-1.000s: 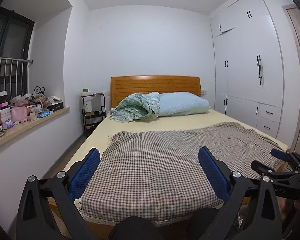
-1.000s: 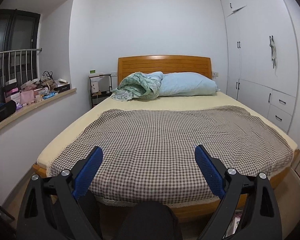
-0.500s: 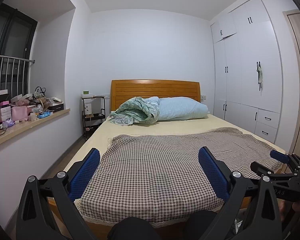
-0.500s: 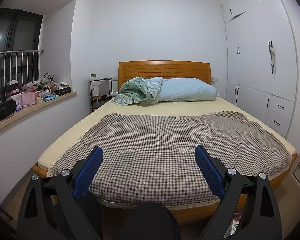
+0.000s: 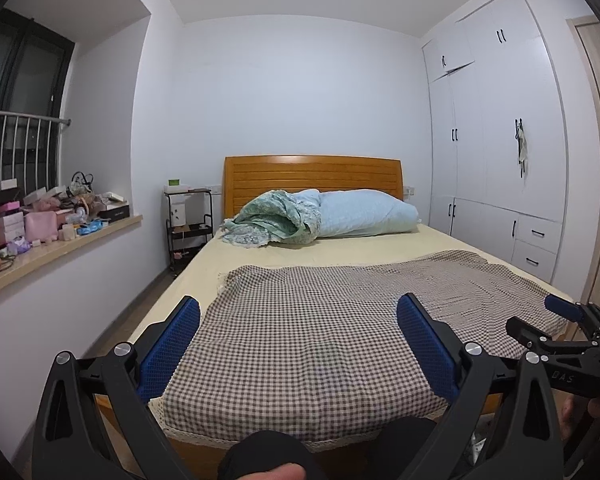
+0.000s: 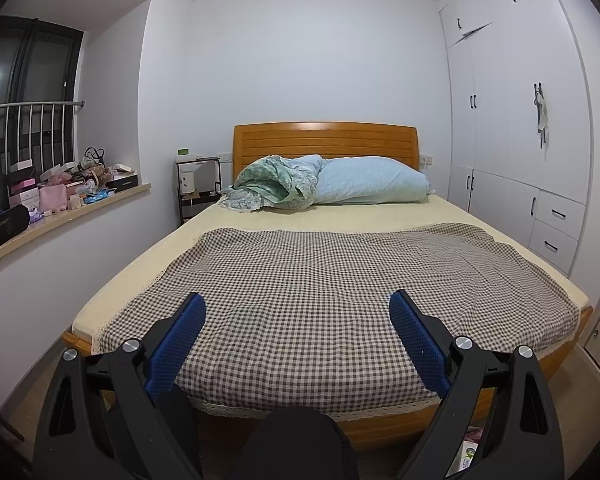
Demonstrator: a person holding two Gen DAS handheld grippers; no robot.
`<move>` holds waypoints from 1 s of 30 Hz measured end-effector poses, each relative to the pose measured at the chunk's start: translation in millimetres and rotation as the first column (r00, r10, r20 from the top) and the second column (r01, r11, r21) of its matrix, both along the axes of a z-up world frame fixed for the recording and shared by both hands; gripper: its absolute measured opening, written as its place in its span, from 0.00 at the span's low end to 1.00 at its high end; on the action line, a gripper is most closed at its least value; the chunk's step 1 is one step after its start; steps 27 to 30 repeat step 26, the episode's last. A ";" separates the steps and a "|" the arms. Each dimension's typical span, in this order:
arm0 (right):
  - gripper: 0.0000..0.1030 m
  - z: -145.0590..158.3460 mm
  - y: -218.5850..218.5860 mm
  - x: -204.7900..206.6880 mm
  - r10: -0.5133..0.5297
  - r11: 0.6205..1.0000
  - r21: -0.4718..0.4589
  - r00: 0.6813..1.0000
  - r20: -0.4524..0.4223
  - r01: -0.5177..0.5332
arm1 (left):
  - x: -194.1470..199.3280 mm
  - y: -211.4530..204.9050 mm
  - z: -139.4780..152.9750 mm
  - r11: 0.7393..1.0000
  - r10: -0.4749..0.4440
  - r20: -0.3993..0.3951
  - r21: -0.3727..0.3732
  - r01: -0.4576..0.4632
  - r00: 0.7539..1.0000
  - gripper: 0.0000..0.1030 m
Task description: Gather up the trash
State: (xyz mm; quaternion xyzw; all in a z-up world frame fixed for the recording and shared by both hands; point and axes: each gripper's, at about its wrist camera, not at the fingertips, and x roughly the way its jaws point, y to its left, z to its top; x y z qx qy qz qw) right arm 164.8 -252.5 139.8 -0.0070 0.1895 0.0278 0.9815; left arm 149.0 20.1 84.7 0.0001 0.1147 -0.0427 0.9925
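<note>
we held the left gripper (image 5: 298,330) and right gripper (image 6: 297,326) with jaws apart, empty, over the bed's (image 6: 100,312) foot edge — the only likely trash (image 6: 466,454) lay on the floor below the foot's right corner, nearest our right gripper

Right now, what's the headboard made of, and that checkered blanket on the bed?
The headboard looks like wood with a glossy orange-brown varnish: slat grooves show and light glints along its top. The checkered blanket looks like thin woven cloth, perhaps cotton: it lies flat with soft wrinkles and a lacy trim at the edge.
</note>
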 end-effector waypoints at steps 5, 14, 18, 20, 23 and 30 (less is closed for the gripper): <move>0.86 -0.6 2.2 -1.3 -0.007 1.000 -0.002 1.000 0.001 0.007 | -0.2 2.8 0.4 1.000 0.009 0.001 -0.002 -0.009 1.000 0.93; 0.86 -1.4 5.9 -0.8 -0.012 1.000 -0.004 1.000 -0.003 0.012 | 5.2 8.6 0.1 1.000 0.009 -0.020 -0.012 -0.009 1.000 0.93; 0.86 -6.2 4.1 3.6 -0.018 1.000 -0.003 1.000 -0.014 0.018 | 13.1 10.1 -7.7 1.000 -0.010 -0.044 -0.026 0.009 0.999 0.93; 0.86 -12.2 1.9 9.5 -0.019 1.000 -0.008 1.000 -0.009 0.019 | 29.6 12.5 -15.5 0.999 -0.016 -0.096 -0.042 0.012 0.995 0.93; 0.86 -44.2 -8.2 49.0 -0.044 0.996 -0.081 0.999 -0.030 0.041 | 72.3 24.3 -42.4 0.998 -0.054 -0.142 -0.046 0.048 0.988 0.93; 0.86 -104.0 -40.9 121.9 -0.143 0.984 -0.133 0.964 -0.223 0.115 | 163.0 58.0 -109.7 0.999 0.034 -0.338 -0.024 -0.045 0.941 0.93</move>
